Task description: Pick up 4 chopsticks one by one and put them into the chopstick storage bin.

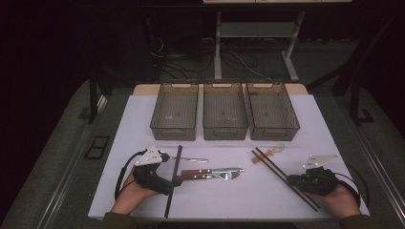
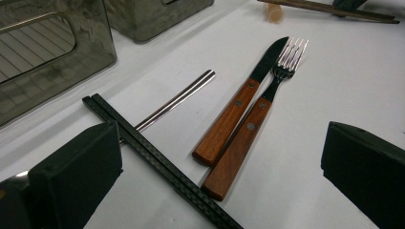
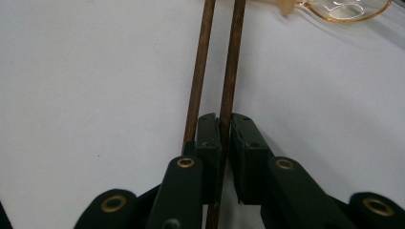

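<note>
My right gripper (image 3: 224, 119) is shut on one brown chopstick (image 3: 229, 71); the second brown chopstick (image 3: 199, 71) runs just outside its left jaw. In the high view that pair (image 1: 279, 171) lies diagonally at the right, with my right gripper (image 1: 292, 180) on its near half. My left gripper (image 2: 222, 136) stands open and wide over the wooden handles of a knife (image 2: 239, 107) and a fork (image 2: 248, 133), touching neither. A pair of black chopsticks (image 2: 157, 160) crosses in front of its left jaw. In the high view my left gripper (image 1: 168, 179) sits at the near left.
Three smoky plastic bins (image 1: 225, 112) stand side by side at the back of the white table (image 1: 248, 200). A silver utensil handle (image 2: 176, 98) lies beyond the black chopsticks. An amber clear spoon (image 3: 344, 9) rests near the far ends of the brown chopsticks.
</note>
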`<state>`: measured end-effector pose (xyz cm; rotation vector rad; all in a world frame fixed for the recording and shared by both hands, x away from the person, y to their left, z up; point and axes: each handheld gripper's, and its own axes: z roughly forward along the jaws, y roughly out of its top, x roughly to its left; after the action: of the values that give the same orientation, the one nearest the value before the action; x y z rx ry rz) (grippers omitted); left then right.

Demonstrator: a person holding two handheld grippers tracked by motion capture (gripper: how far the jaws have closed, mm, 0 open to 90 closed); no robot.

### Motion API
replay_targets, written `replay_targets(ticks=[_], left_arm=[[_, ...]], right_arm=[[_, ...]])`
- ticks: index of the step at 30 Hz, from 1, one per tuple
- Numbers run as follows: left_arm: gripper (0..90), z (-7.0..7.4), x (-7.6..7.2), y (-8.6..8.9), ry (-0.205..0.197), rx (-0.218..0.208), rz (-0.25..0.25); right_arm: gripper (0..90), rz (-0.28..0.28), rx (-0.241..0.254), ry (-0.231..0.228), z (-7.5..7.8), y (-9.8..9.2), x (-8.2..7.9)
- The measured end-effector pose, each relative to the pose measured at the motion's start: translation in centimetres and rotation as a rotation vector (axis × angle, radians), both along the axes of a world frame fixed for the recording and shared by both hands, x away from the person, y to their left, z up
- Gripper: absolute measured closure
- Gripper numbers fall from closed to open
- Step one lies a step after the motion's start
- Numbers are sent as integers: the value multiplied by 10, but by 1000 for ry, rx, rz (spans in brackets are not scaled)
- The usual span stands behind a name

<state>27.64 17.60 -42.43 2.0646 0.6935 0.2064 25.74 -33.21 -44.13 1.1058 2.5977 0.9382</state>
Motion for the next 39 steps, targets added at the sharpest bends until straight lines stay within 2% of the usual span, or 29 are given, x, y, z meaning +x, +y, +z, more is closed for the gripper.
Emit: replay_targets(ticks=[5, 16, 29, 39], left_arm=[[0, 0, 0, 0, 0, 0, 1], [0, -1, 0, -1, 0, 6, -3], [0, -1, 0, -1, -1, 8, -4], [0, -2, -3, 0, 3, 3, 0]], right_arm=[[824, -18, 8, 12, 0, 0, 0], [847, -60, 5, 7, 0, -1, 2], [851, -71, 2, -8, 1, -4, 2], [851, -79, 26, -22, 5, -7, 1]])
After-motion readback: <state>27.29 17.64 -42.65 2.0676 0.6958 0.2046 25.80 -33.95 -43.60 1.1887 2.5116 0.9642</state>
